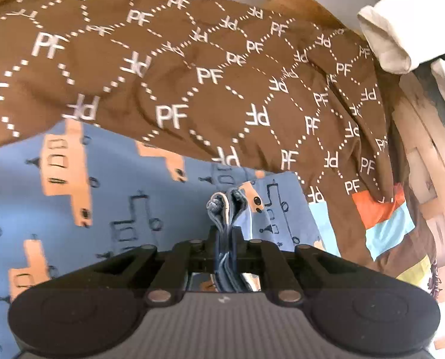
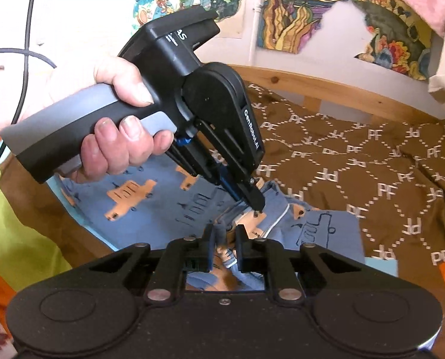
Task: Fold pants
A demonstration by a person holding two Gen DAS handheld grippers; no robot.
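Observation:
The pants [image 1: 108, 197] are blue with orange truck prints and lie on a brown bedspread [image 1: 210, 68]. My left gripper [image 1: 225, 233] is shut on a bunched edge of the pants, fabric sticking up between its fingers. In the right wrist view the left gripper [image 2: 256, 205] comes in from the upper left, its tip pressed on the pants [image 2: 150, 200]. My right gripper [image 2: 224, 233] is slightly apart, with a fold of the pants and a drawstring between its fingers; its jaws do not press the cloth.
The brown "PF" bedspread [image 2: 371, 164] covers a bed with a wooden frame [image 2: 327, 89]. A patchwork blanket [image 2: 19, 233] lies at the left. A cream cloth [image 1: 386, 39] hangs at the right. Posters [image 2: 327, 9] hang on the wall.

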